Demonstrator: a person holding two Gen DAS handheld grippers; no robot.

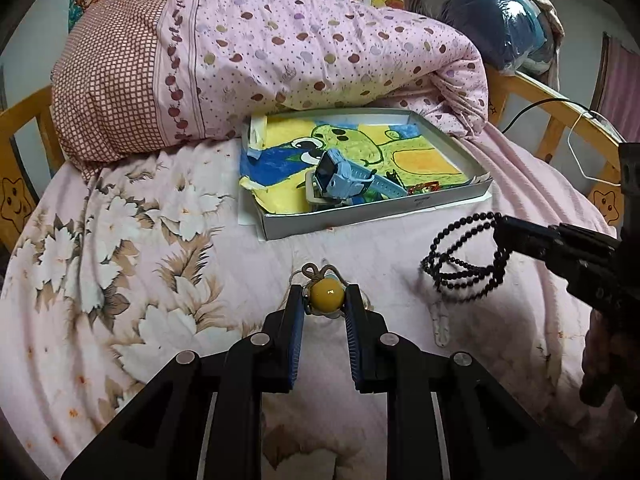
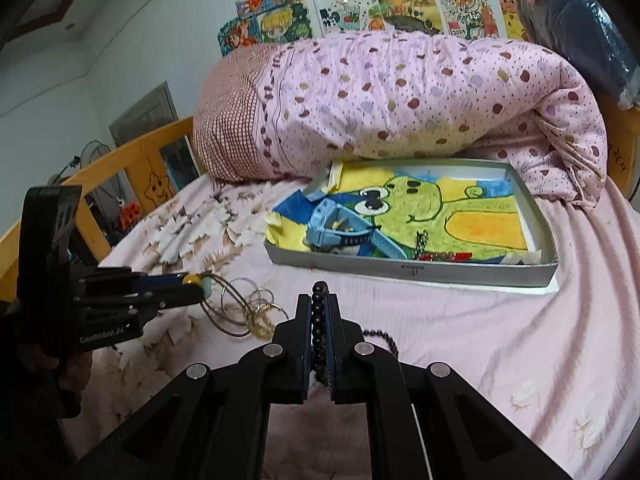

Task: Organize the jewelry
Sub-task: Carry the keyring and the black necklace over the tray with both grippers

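Note:
My left gripper (image 1: 327, 298) is shut on a yellow bead (image 1: 328, 293) tied to a brown cord loop, low over the pink bedsheet; the same gripper (image 2: 192, 286) shows at the left of the right wrist view. My right gripper (image 2: 319, 304) is shut on a black bead bracelet (image 2: 319, 320), whose coils (image 1: 466, 258) hang from that gripper (image 1: 500, 230) above the sheet. A grey shallow box (image 1: 376, 216) lies farther back, holding a frog drawing, a blue watch (image 1: 344, 176) and small red pieces. Thin metal bangles (image 2: 244, 310) lie on the sheet beside the left gripper.
A rolled pink spotted quilt (image 1: 280, 64) lies behind the box. Wooden bed rails (image 2: 132, 160) ring the mattress. A blue bundle in plastic (image 1: 496, 16) sits at the back right. A white wire hanger (image 1: 580, 148) and a black cable hang by the right rail.

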